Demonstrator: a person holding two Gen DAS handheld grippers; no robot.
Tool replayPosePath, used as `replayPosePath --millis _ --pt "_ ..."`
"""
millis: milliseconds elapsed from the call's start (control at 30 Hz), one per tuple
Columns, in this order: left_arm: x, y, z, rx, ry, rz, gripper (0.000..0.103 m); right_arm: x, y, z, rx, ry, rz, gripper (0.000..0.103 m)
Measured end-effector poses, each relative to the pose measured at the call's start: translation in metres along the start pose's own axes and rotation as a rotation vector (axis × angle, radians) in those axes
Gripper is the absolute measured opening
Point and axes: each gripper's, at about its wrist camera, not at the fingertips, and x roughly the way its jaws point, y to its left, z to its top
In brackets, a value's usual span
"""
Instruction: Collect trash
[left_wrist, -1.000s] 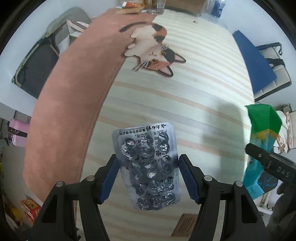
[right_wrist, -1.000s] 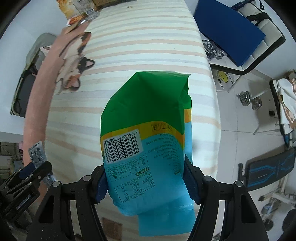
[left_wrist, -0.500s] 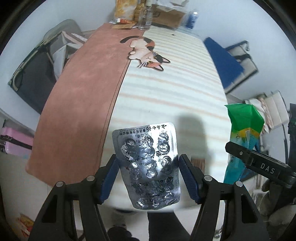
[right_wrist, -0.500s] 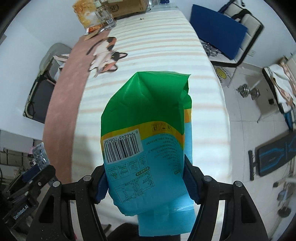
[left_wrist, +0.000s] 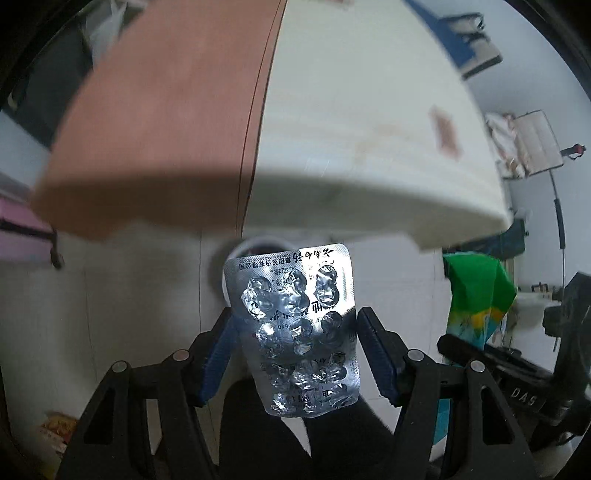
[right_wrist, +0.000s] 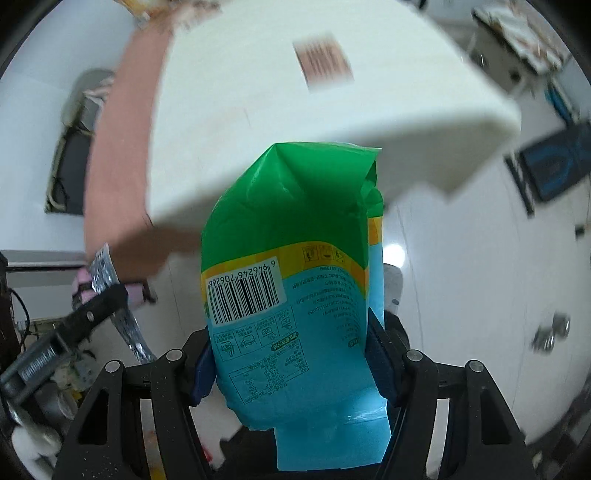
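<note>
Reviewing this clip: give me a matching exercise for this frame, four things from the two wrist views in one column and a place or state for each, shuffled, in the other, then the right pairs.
Things:
1. blister pack
2. green and blue snack bag
3. white bin
4. brown barcode label

Places or states:
A. lying flat on the white tabletop
B. clamped between the right gripper fingers
C. on the floor, partly hidden behind the silver foil
D. clamped between the left gripper fingers

Pairs: 1-D, 2-B, 3-C, 4-A
</note>
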Motion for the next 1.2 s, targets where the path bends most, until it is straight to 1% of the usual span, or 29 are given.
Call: replayPosePath --millis 33,100,167,200,267,333,400,433,500,533,567,600,633,667,700,733,767,867,967,1100,1200 --pt "0.015 0.004 -0.003 -0.009 0.027 -0.013 0.063 0.018 -0.007 -0.009 0.019 0.025 0.005 0.070" --pt "0.058 0.018 -0.008 -0.044 0.075 -0.027 0.063 0.056 -0.022 -0.022 0.057 0.070 0.020 0.070" --pt "0.099 0.029 -0.008 -0.069 0.108 -0.044 0.063 0.103 -0.036 -0.027 0.088 0.097 0.026 0.070" --pt "0.121 0.035 -0.007 -0.080 0.120 -0.039 0.063 0.128 -0.044 -0.028 0.102 0.105 0.031 0.070" --pt "0.173 0.048 -0.002 -0.088 0.145 -0.047 0.063 0.171 -0.055 -0.024 0.123 0.115 0.045 0.070" --pt "0.221 0.060 0.004 -0.106 0.172 -0.047 0.063 0.225 -0.067 -0.017 0.136 0.121 0.067 0.070" --pt "0.267 0.075 0.013 -0.128 0.180 -0.060 0.064 0.280 -0.076 -0.006 0.130 0.119 0.073 0.070" --pt "0.288 0.082 0.016 -0.131 0.187 -0.059 0.064 0.299 -0.080 -0.003 0.130 0.122 0.073 0.070" --pt "0.320 0.097 0.018 -0.131 0.174 -0.045 0.071 0.344 -0.086 0.007 0.124 0.136 0.091 0.070" --pt "0.334 0.103 0.020 -0.131 0.170 -0.035 0.080 0.365 -0.090 0.011 0.126 0.142 0.092 0.071" --pt "0.347 0.108 0.021 -0.136 0.168 -0.022 0.086 0.382 -0.092 0.014 0.122 0.146 0.100 0.073" --pt "0.355 0.112 0.021 -0.141 0.167 -0.016 0.089 0.402 -0.093 0.017 0.108 0.157 0.110 0.073" --pt "0.360 0.114 0.020 -0.141 0.166 -0.014 0.099 0.413 -0.093 0.021 0.103 0.166 0.117 0.080" --pt "0.364 0.116 0.019 -0.140 0.162 0.000 0.103 0.422 -0.095 0.022 0.100 0.171 0.127 0.085" --pt "0.365 0.116 0.018 -0.139 0.153 0.011 0.103 0.430 -0.096 0.022 0.091 0.177 0.132 0.088" --pt "0.365 0.116 0.016 -0.138 0.144 0.018 0.103 0.432 -0.098 0.025 0.086 0.178 0.131 0.098" --pt "0.362 0.115 0.014 -0.135 0.135 0.038 0.103 0.432 -0.098 0.026 0.076 0.174 0.125 0.103" --pt "0.348 0.115 0.006 -0.122 0.085 0.088 0.103 0.418 -0.095 0.026 0.045 0.146 0.094 0.103" --pt "0.327 0.112 -0.003 -0.110 0.055 0.140 0.103 0.396 -0.096 0.025 0.013 0.124 0.035 0.103" --pt "0.285 0.097 -0.023 -0.105 0.035 0.169 0.103 0.360 -0.082 0.012 -0.049 0.087 -0.094 0.103" --pt "0.248 0.085 -0.038 -0.107 0.039 0.192 0.103 0.315 -0.076 -0.002 -0.090 0.064 -0.176 0.103"
